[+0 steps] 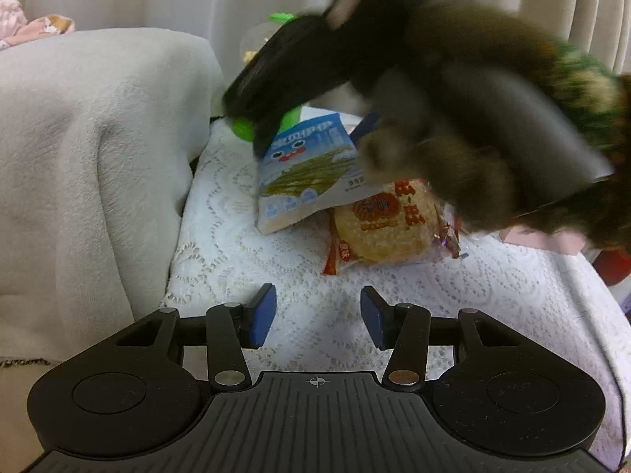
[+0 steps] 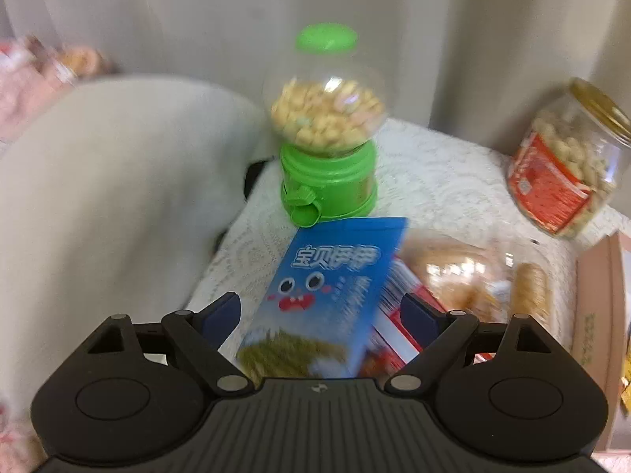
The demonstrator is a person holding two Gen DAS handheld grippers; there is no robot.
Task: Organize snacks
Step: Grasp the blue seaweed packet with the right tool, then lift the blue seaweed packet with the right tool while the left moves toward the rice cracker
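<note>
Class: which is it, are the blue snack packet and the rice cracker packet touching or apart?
Touching: the left wrist view shows the blue snack packet lying on the rice cracker packet.

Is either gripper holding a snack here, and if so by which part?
Nothing is held. The left gripper is open over bare lace; the right gripper straddles the blue snack bag, pads clear of it.

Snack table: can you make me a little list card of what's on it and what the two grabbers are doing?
surface: white lace cloth
blue pack: between the right gripper pads, not pressed
rice cracker: flat on the cloth, partly under the blue pack
green dispenser: upright behind the blue pack, full of snacks
jar: gold lid, red label, at right
left gripper: open, empty, over bare cloth
right gripper state: open
</note>
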